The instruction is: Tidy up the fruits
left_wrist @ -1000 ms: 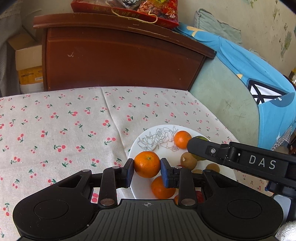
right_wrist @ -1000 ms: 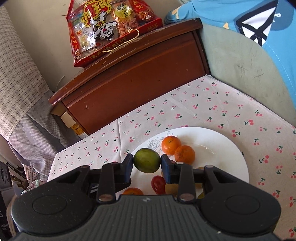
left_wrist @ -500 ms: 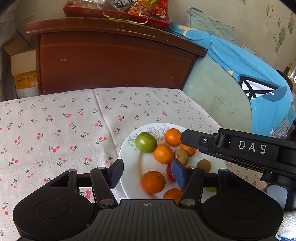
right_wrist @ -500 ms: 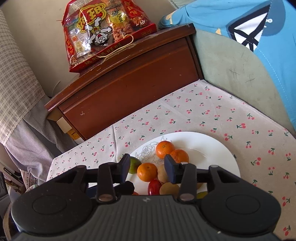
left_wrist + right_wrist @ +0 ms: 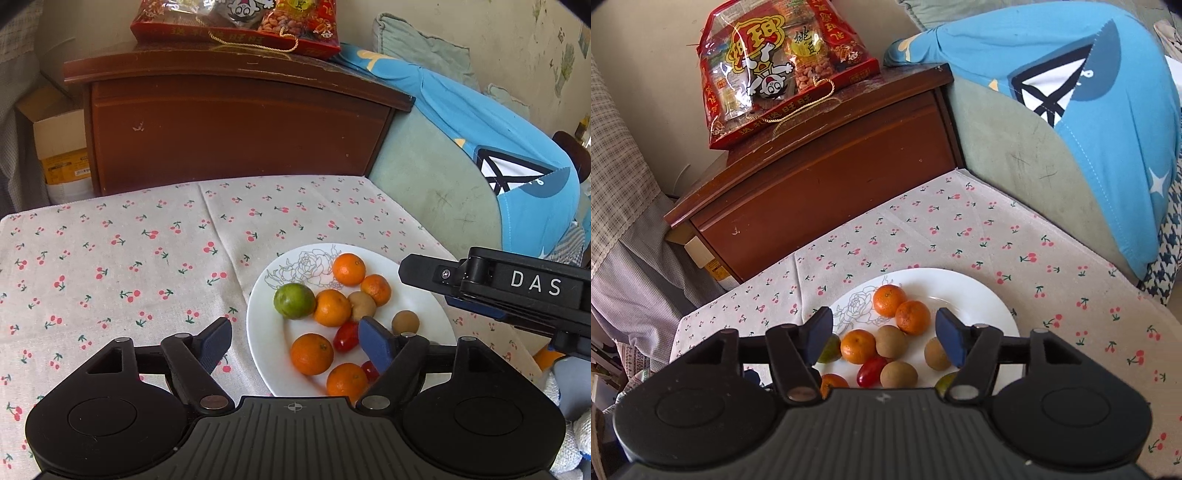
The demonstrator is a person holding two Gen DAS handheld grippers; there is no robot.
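Note:
A white plate (image 5: pixel 413 299) with a rose drawing lies on the cherry-print tablecloth (image 5: pixel 110 258). On it are several oranges (image 5: pixel 331 307), a green citrus (image 5: pixel 294 301), brown kiwis (image 5: pixel 362 305) and red cherry tomatoes (image 5: pixel 345 336). My left gripper (image 5: pixel 295 341) is open and empty, raised above the plate's near left side. My right gripper (image 5: pixel 882 334) is open and empty, raised above the plate (image 5: pixel 979 295); its body also shows in the left wrist view (image 5: pixel 517 288). The oranges (image 5: pixel 912 316), kiwis (image 5: pixel 891 341) and a tomato (image 5: pixel 868 372) show between its fingers.
A brown wooden cabinet (image 5: pixel 236 129) stands behind the table with a red snack bag (image 5: pixel 236 22) on top. A green sofa with a blue cloth (image 5: pixel 498 158) borders the table's right side. A cardboard box (image 5: pixel 59 144) sits at the left.
Both grippers opened: the left let go of an orange, the right let go of the green citrus, both now on the plate. Both grippers have pulled back and up.

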